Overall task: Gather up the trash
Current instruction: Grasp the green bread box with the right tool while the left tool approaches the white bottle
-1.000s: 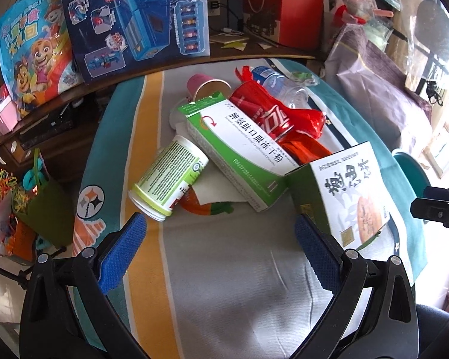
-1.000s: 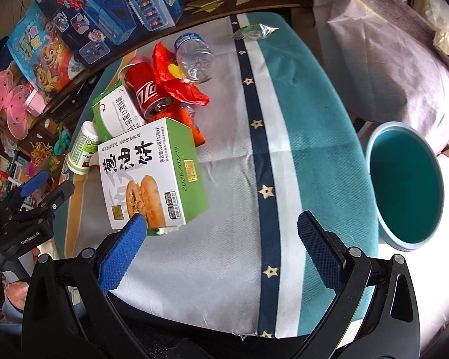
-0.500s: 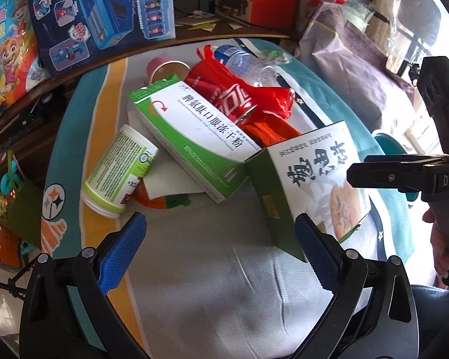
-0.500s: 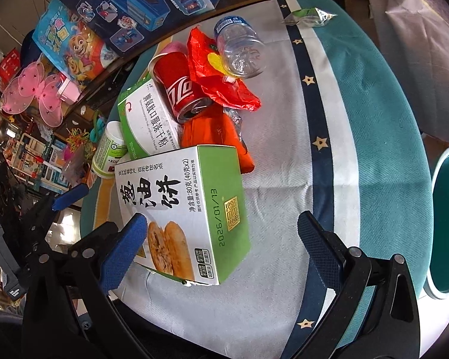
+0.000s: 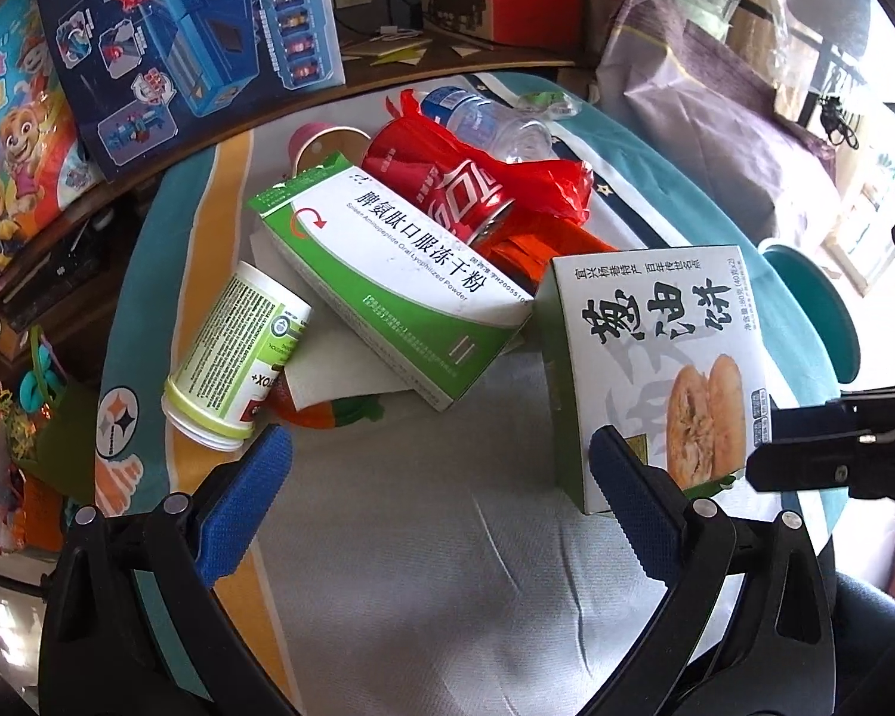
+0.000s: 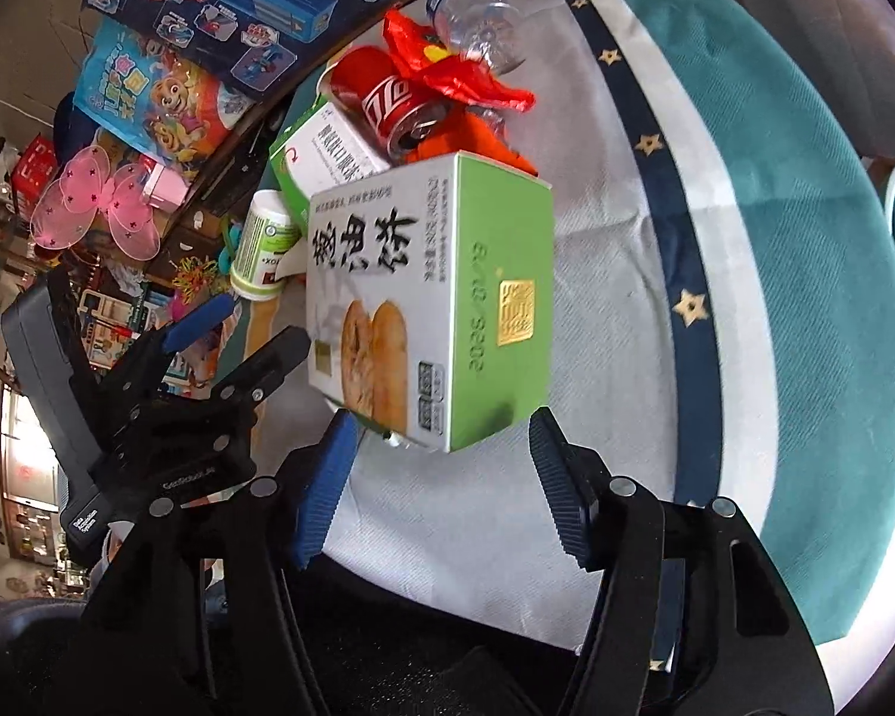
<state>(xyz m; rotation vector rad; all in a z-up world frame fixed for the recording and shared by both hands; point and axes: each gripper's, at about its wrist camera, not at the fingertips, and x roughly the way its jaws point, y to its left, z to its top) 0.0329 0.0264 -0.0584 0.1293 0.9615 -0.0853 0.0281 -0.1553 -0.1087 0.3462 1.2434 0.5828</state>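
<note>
1. As our right gripper [image 6: 441, 471] narrows around the biscuit box [image 6: 429, 298], its pads flank the near end on the tablecloth [image 6: 614, 310]; contact is unclear.
2. Our left gripper [image 5: 435, 495] hangs spread, empty.
3. Next, we judge: pinch, lift, carry to the teal bin [image 5: 817, 298].

I see bare cloth [image 5: 447, 567] open ahead of my left gripper [image 5: 441, 495]; biscuit box [image 5: 656, 370] and medicine box [image 5: 400, 274] wall off the far side

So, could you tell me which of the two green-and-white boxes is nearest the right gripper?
The biscuit box, pictured with two round pastries, standing just beyond the right gripper. The long medicine box lies farther back, under the red can.
</note>
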